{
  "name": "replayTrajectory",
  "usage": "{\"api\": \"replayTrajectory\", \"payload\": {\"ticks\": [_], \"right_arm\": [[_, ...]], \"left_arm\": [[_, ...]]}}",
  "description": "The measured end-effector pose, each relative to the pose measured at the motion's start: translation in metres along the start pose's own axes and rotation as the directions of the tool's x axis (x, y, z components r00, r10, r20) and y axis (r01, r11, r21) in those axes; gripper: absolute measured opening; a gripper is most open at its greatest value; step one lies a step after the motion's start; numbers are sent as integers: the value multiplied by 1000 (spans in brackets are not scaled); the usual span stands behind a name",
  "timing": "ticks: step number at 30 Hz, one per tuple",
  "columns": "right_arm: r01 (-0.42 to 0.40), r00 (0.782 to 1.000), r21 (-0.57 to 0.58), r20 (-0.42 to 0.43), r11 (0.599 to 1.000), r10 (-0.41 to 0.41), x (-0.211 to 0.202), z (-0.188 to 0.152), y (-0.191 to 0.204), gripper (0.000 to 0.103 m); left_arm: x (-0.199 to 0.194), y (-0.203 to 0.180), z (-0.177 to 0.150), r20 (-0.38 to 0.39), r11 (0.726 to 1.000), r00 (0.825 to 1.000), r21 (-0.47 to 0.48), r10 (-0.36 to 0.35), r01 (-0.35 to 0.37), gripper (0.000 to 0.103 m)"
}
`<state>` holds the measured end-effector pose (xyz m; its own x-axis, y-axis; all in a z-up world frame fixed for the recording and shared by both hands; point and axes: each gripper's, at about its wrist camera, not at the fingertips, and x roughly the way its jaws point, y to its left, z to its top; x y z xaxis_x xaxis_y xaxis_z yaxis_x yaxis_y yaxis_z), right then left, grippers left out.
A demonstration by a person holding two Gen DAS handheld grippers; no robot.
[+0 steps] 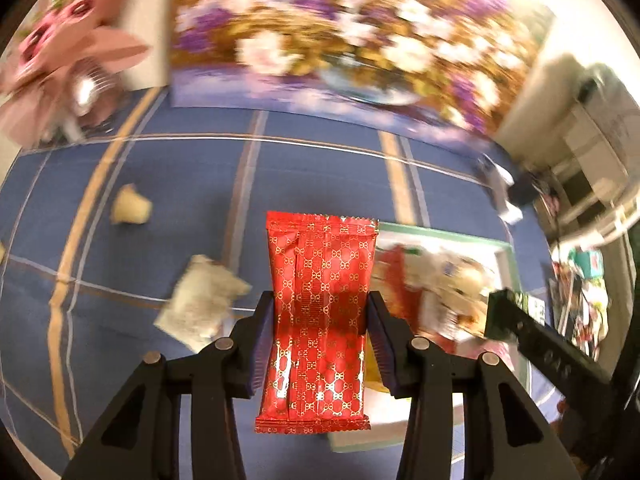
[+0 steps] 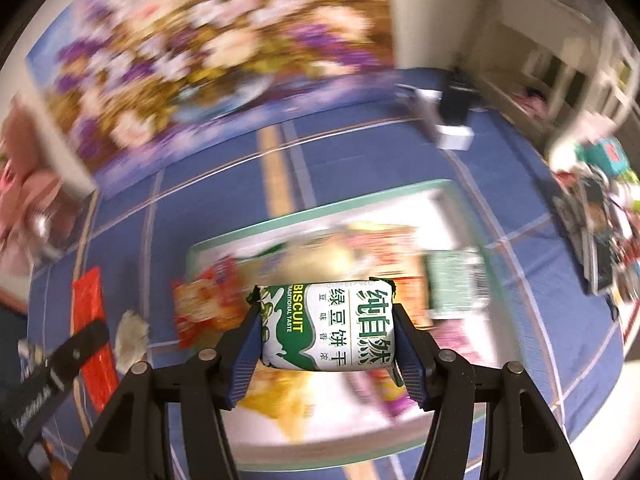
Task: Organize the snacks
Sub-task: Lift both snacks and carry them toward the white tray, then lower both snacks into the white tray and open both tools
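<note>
Foil, glossy red with gold lattice, forms the flat packet [image 1: 318, 312] pinched by the left gripper [image 1: 320, 320]; the right gripper [image 2: 326, 326] clamps a plump green-and-white biscuit pack [image 2: 328, 326].

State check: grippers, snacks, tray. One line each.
Left gripper: shut on red packet.
Red packet: sealed, held upright, off the cloth.
Right gripper: shut on biscuit pack.
Biscuit pack: sealed, held sideways above the tray.
Tray: on the blue cloth, snacks piled inside.
White packets: loose on the cloth, outside the tray.
</note>
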<state>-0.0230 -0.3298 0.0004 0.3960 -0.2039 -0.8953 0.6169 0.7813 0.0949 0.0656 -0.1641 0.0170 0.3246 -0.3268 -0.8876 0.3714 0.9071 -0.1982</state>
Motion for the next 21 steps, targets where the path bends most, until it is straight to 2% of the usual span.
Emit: {"api": "replayTrajectory", "payload": {"ticks": [9,14,21], "right_arm": [[36,999,144,-4,989,-36,-1,6,-69,64],[29,999,162,-18,986,-27,3,5,-79,64],[14,999,146,-35,989,-9,9,2,-74,64]], "left_arm": [[15,-76,-21,-44,984,999,174,-30,38,47],[25,-95,-30,-57,976,998,219,-4,16,47],[37,-96,-32,-74,978,997,207,1,14,47]]}}
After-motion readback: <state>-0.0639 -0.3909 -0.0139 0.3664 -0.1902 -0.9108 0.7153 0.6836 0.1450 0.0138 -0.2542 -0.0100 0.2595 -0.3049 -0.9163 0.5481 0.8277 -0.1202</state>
